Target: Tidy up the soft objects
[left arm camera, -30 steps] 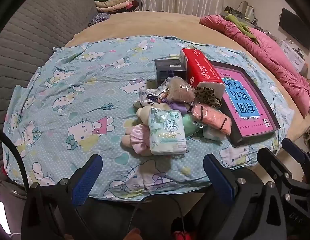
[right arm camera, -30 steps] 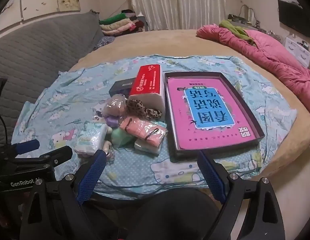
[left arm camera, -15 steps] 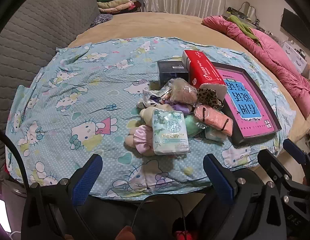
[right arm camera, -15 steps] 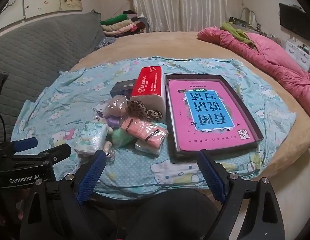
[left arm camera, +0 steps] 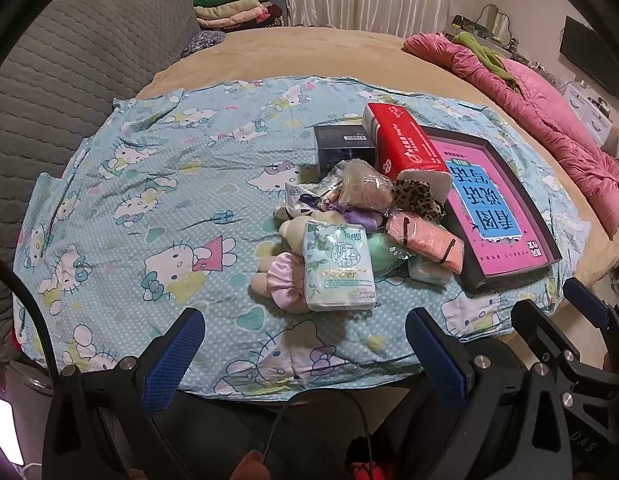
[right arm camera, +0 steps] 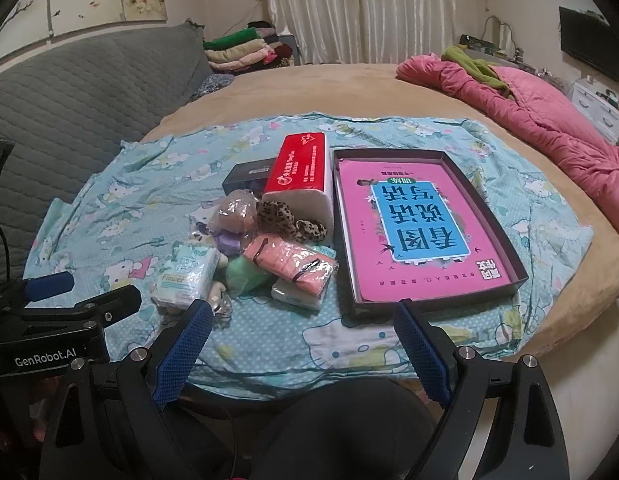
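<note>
Currently both grippers hover off the near edge of the bed, neither touching anything. Left gripper [left arm camera: 305, 344]: jaws wide, nothing between them; it faces the pile from the near side. Right gripper [right arm camera: 303, 344]: jaws wide, nothing held; it faces the gap between the pile and the tray. A cartoon-print sheet [left arm camera: 149, 184] covers the near part of the round bed [left arm camera: 309, 56]. Soft items sit in one heap right of the sheet's middle, touching or overlapping. Tissue pack [left arm camera: 339, 266], pale green print, lies on top at the near-left of the heap, over a plush toy [left arm camera: 281, 280] with pink fabric. Pink pack [left arm camera: 425, 242] with black bands lies at the heap's right side, just beside the tray; a green soft item [left arm camera: 383, 250] shows between it and the tissue pack. A leopard-print piece [left arm camera: 417, 198] and a bagged brown item [left arm camera: 365, 190] sit at the far side of the heap. Behind them stand a red box [left arm camera: 405, 148] and a dark box [left arm camera: 343, 148], side by side. Tray [right arm camera: 481, 192], dark rim, holds a pink book [right arm camera: 421, 232] and lies at the sheet's right edge. A pink quilt [right arm camera: 549, 120] is bunched at the bed's far right edge.
</note>
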`<state>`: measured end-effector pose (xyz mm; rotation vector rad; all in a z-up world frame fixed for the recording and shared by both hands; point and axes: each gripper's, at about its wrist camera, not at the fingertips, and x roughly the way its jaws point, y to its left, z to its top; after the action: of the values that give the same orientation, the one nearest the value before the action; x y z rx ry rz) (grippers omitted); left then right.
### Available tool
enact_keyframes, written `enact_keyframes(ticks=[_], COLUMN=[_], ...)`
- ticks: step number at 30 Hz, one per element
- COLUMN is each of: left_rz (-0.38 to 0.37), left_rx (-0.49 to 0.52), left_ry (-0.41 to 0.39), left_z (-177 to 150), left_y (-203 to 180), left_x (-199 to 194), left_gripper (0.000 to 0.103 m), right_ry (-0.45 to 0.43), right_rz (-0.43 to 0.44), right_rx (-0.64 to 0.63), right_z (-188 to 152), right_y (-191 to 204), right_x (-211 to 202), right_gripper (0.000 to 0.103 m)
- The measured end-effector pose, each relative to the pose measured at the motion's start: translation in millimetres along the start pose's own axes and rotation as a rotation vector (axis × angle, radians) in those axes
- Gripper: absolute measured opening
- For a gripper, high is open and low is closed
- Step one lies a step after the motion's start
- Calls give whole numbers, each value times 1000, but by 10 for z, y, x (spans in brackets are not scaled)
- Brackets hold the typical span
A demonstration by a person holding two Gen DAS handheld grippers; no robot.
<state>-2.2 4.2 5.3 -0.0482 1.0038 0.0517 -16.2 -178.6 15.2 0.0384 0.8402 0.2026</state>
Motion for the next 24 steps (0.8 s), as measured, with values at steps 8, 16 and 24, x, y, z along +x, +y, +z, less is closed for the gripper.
enact_keyframes(ticks=[8, 16, 24], left_rz=[0, -5, -34], left_rx=[0, -3, -12], left_ry=[-5, -10, -17], left_z=[-2, -14, -9], left_y=[4, -2, 33], left_x=[-19, -23, -4], left_gripper=[101, 101, 101], right_ry=[-3, -4, 4], right_rz=[-1, 0, 3], right_rx=[-6, -5, -3], right_z=[1, -1, -9], right_y=[9, 9, 0], right_x=[-8, -10, 7], right_gripper=[92, 92, 92])
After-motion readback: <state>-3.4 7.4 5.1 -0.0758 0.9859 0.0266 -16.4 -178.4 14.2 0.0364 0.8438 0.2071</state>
